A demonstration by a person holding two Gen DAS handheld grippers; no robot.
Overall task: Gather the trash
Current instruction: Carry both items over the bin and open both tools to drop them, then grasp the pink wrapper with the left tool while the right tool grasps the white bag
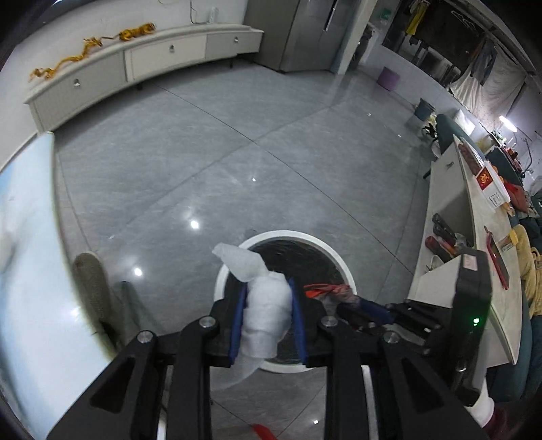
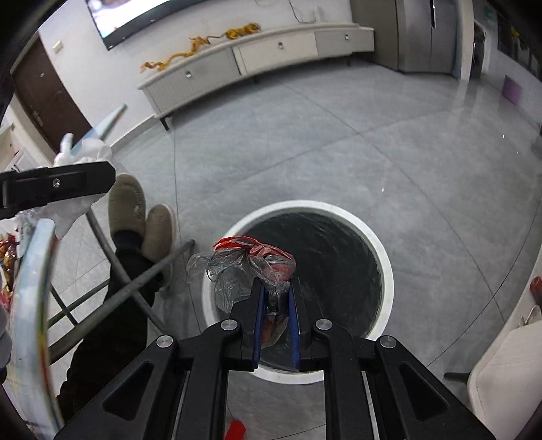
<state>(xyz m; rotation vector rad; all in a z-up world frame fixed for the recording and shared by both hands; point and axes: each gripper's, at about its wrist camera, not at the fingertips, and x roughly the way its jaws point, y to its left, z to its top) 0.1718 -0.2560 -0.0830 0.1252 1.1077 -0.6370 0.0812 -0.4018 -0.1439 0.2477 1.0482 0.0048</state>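
Above the white bin [image 2: 386, 270], our left gripper [image 1: 267, 287] clamps white foam wrap [image 1: 267, 311] and our right gripper [image 2: 276, 287] pinches a crumpled plastic bag [image 2: 250, 264].

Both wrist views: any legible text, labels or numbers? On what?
None legible.
Red-and-white box on the counter: gold emblem and small print, too blurred to read.
Label on the black unit: too small.
Wall screen: no readable text.
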